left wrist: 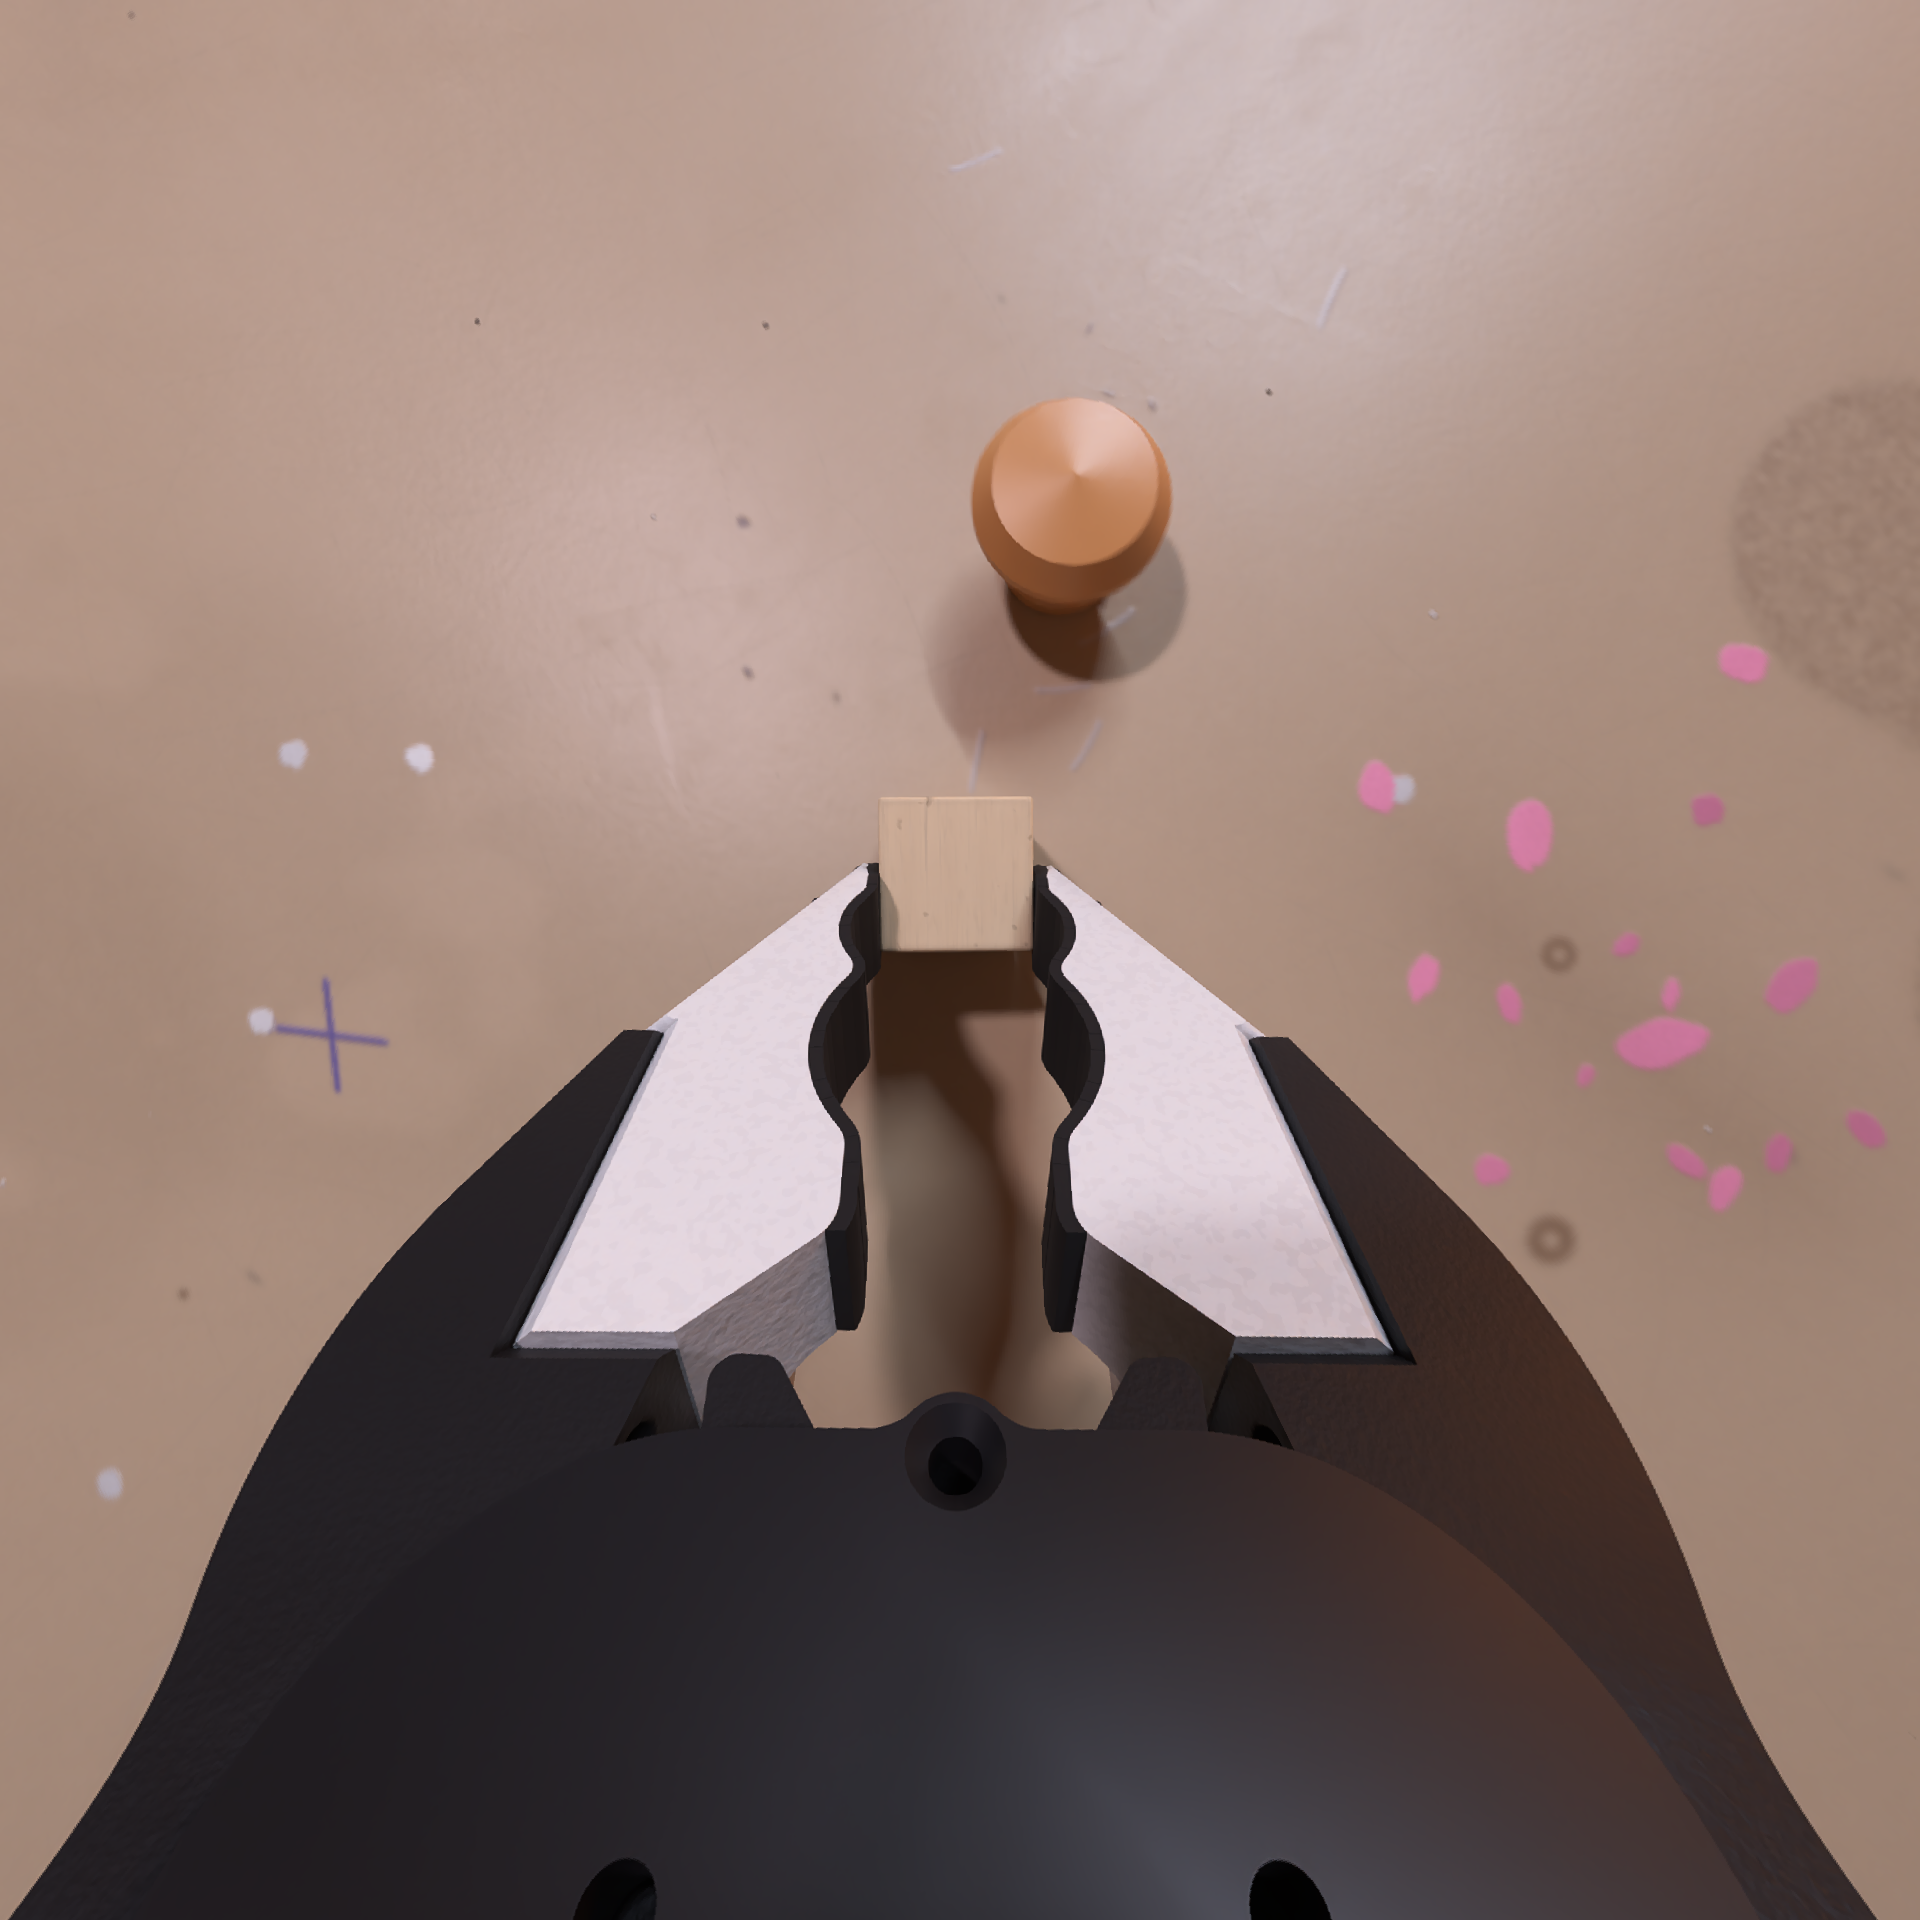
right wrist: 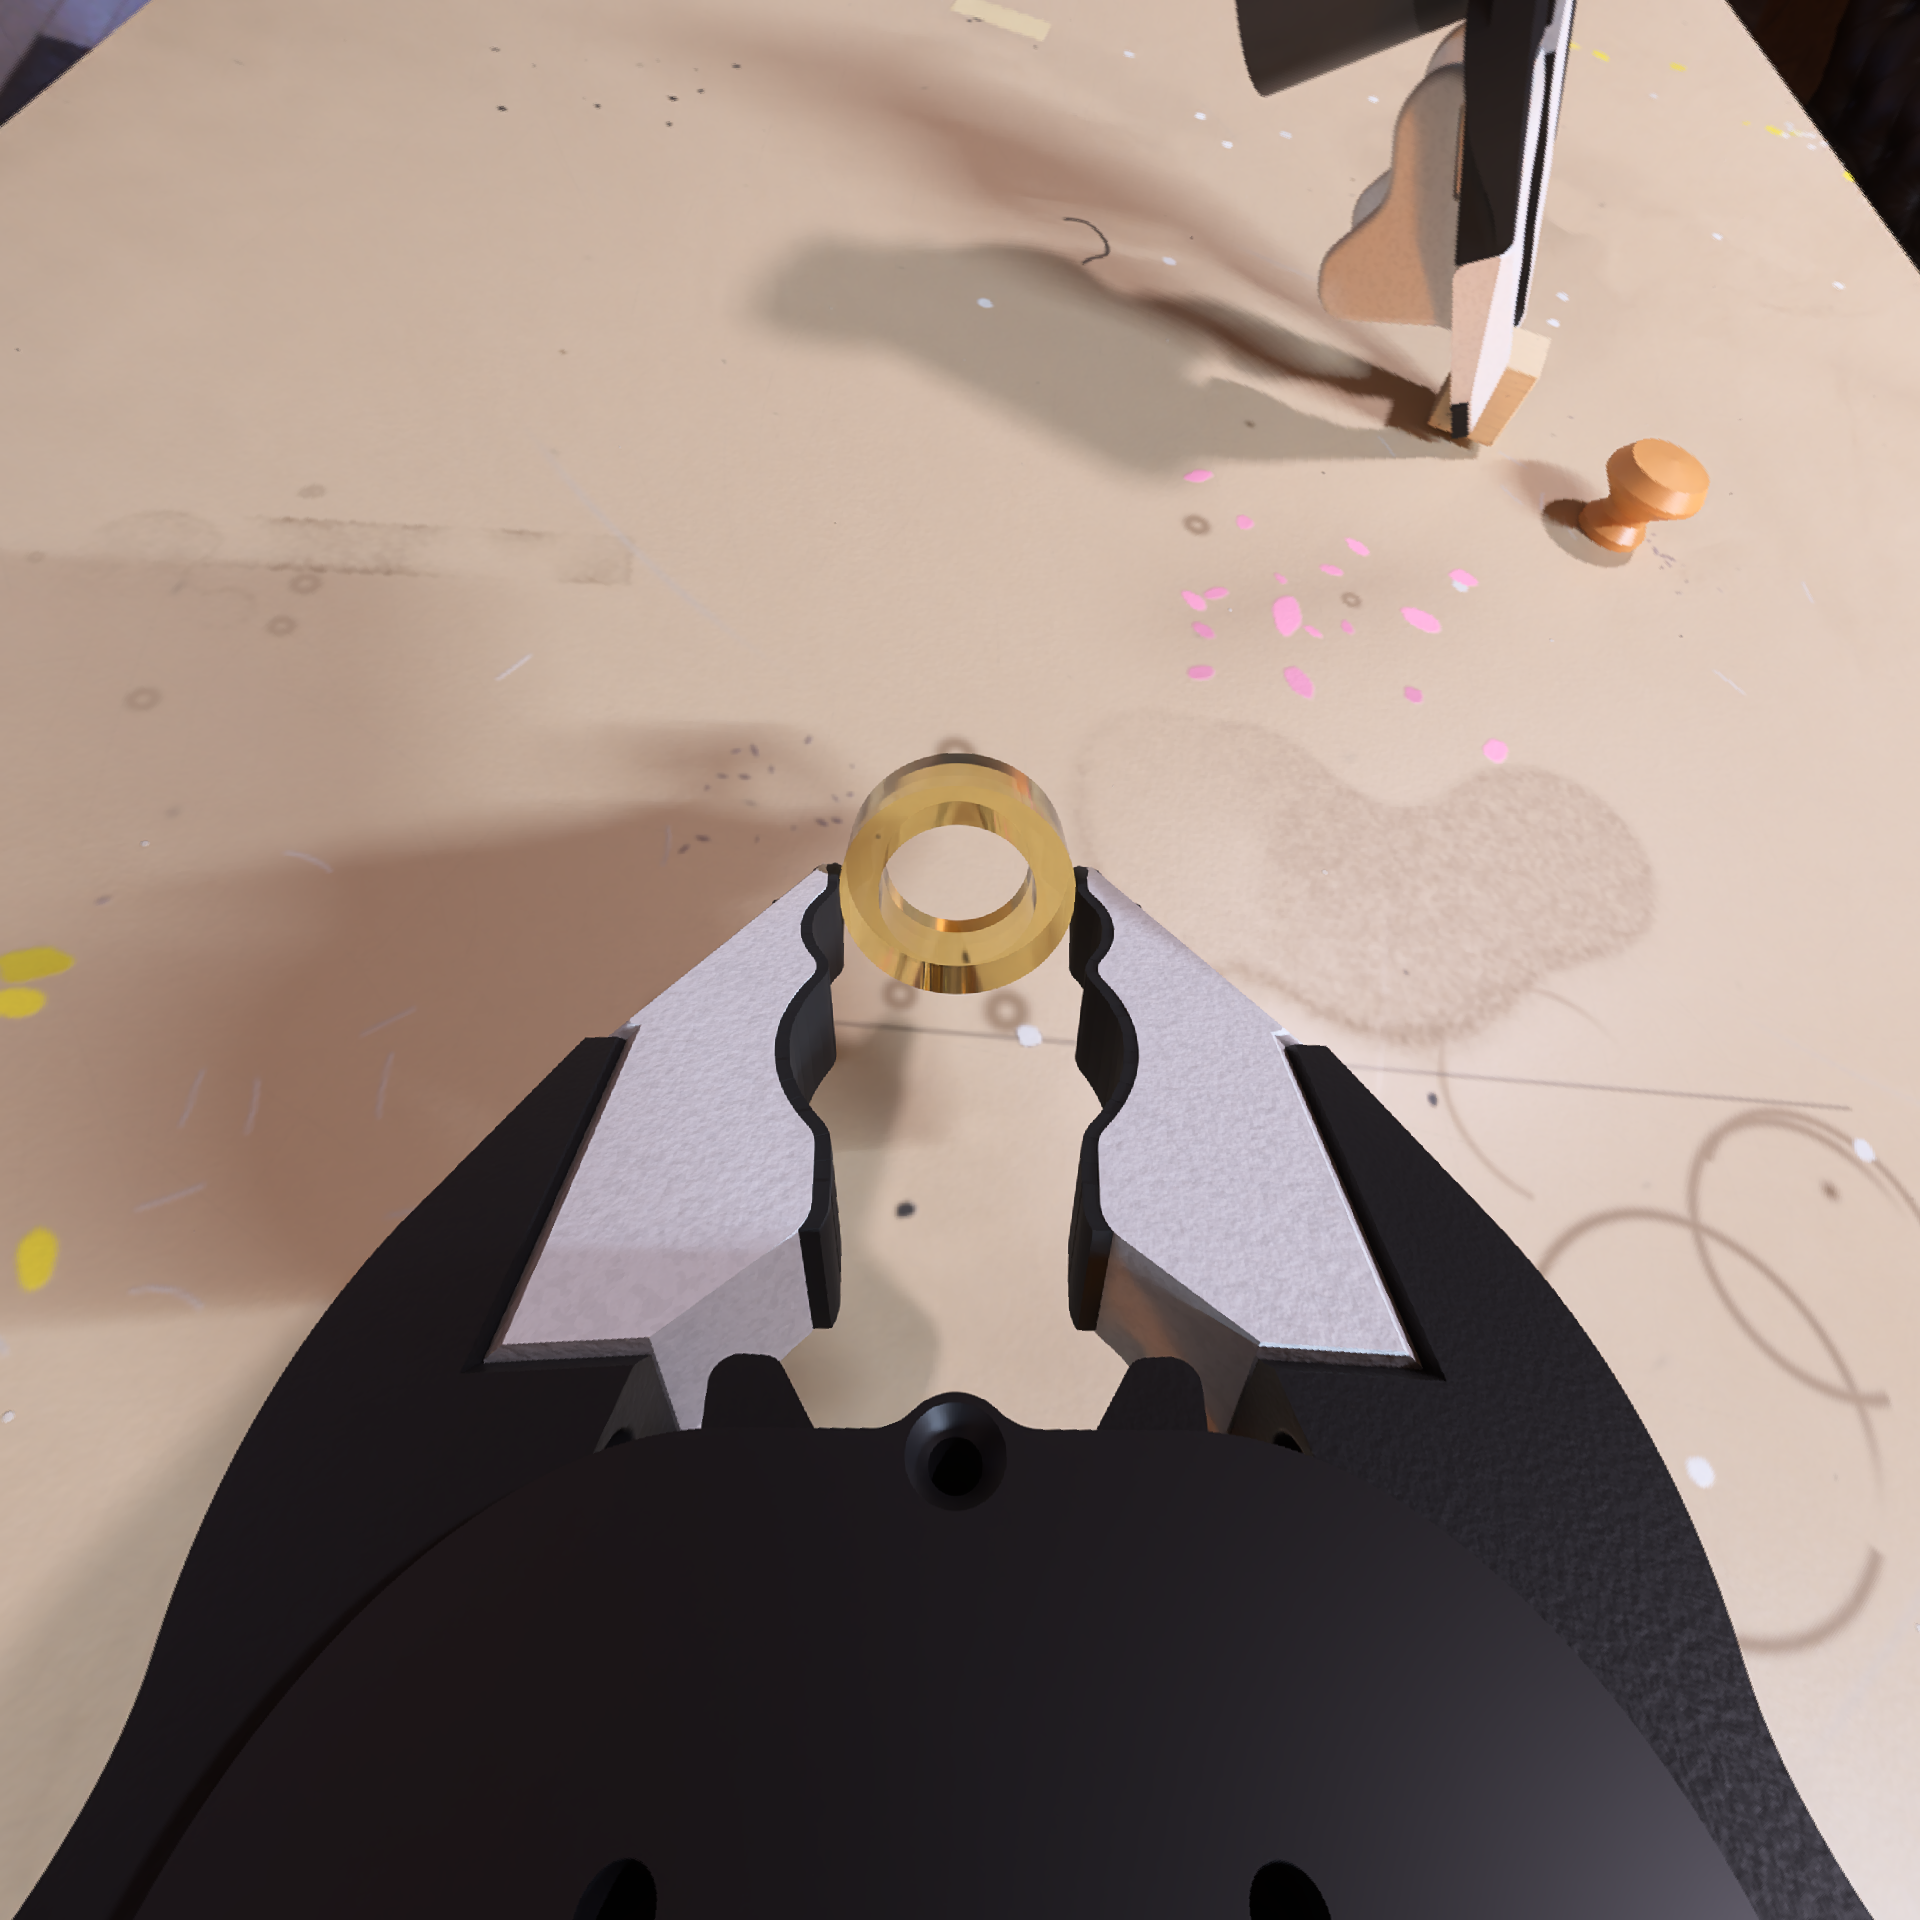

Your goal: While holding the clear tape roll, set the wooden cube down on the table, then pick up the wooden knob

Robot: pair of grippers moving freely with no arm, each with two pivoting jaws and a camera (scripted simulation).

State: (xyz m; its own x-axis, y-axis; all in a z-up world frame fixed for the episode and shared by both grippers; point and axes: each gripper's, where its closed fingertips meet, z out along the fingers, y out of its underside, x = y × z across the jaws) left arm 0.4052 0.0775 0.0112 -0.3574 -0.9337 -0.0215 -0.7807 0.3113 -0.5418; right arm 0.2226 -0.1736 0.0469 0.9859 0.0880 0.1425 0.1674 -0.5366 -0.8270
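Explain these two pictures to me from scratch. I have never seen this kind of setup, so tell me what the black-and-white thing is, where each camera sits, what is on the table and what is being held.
The black-and-white thing is a pair of tongs with two fingers, and there are two pairs. Each carries a camera that looks forward along its fingers.

The left wrist view looks almost straight down. The left tongs are closed on a pale wooden cube, low over the table. Just beyond stands a wooden knob, upright and untouched.

The right wrist view looks across the table at a slant. The right tongs grip a clear tape roll, amber-tinted, held above the surface. Far off at upper right you see the left tongs again, with the cube at or very near the table, and the knob beside them.

The table also bears pink paint flecks, stains and scratches.
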